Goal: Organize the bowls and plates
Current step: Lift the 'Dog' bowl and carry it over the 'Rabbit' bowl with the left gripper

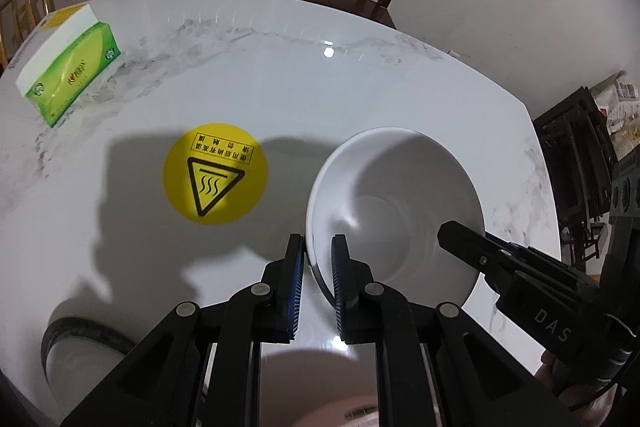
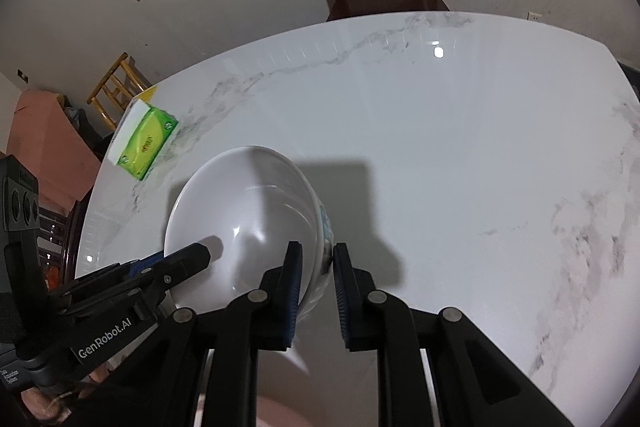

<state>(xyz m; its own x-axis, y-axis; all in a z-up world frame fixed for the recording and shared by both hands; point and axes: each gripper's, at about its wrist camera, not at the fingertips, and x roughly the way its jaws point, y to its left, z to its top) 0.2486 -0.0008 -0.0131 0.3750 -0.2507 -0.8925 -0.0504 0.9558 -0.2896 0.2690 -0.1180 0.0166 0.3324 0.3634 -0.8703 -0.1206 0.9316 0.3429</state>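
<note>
The white bowl [image 1: 394, 211] is held above the marble table [image 1: 280, 87] by both grippers at once, each straddling the rim on opposite sides.

**Risks**
- Slip: each grip covers only a thin section of glazed wall. If either hand tilts or pulls apart from the other, the rim can slide out from between the pads.
- Twist: unequal motion of the two hands would lever the bowl against the pads and could rotate it out of one grip.
- Collision: a dark-rimmed dish [image 1: 80, 343] and a pale rounded piece of crockery lie below the left gripper; a low descent could strike them.

**Position relative to fingers**
- Left gripper [image 1: 318, 291]: one pad outside the wall, one inside; fingers closed to a narrow gap, pinching the rim.
- Right gripper [image 2: 316, 297]: same arrangement on the opposite rim, beside the blue pattern on the outer wall; fingers pinch the wall.

A tissue box [image 1: 68, 63] and a yellow heat-warning sticker [image 1: 215, 173] lie well apart from the bowl.
</note>
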